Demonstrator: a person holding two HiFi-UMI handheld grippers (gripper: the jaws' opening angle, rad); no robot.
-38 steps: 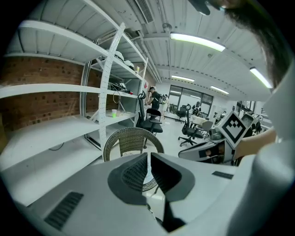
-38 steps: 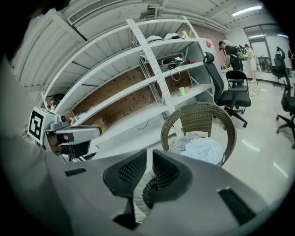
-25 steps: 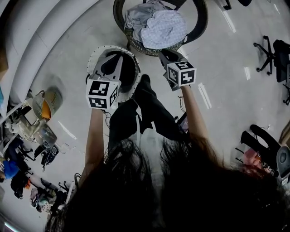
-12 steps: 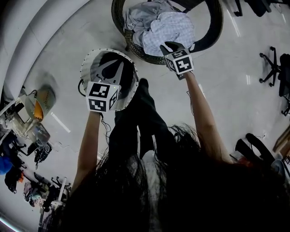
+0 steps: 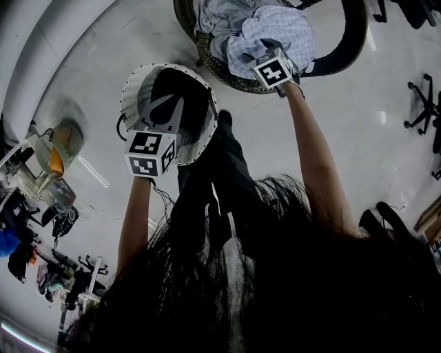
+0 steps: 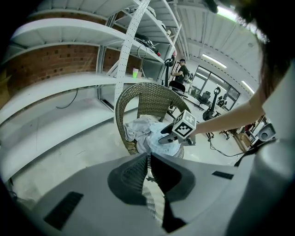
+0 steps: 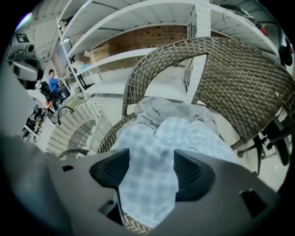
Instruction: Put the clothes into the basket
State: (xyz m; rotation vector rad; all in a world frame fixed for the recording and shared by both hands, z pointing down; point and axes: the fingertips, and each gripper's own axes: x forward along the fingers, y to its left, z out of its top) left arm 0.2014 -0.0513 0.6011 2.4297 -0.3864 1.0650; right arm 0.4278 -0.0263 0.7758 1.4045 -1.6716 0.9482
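A pale checked shirt (image 5: 289, 31) and a grey garment (image 5: 220, 17) lie heaped on the seat of a wicker chair (image 5: 344, 48). My right gripper (image 5: 256, 54) hangs just over the checked shirt (image 7: 156, 152). Its jaws have just been opening and now stand wide, with the cloth showing between them and the pads not pressing on it. My left gripper (image 5: 169, 114) is shut on the rim of a white mesh basket (image 5: 138, 83), which it holds left of the chair. The thin white rim (image 6: 154, 203) runs between its closed jaws (image 6: 148, 159).
Curved white shelving runs along the left. Beside it at lower left is a clutter of gear (image 5: 41, 179). Office chairs (image 5: 424, 110) stand at the right. A person (image 6: 180, 71) stands far behind the chair. The pale floor is glossy.
My right gripper has travelled from the chair's front edge to above the checked shirt. My left gripper and the basket have shifted slightly toward the chair.
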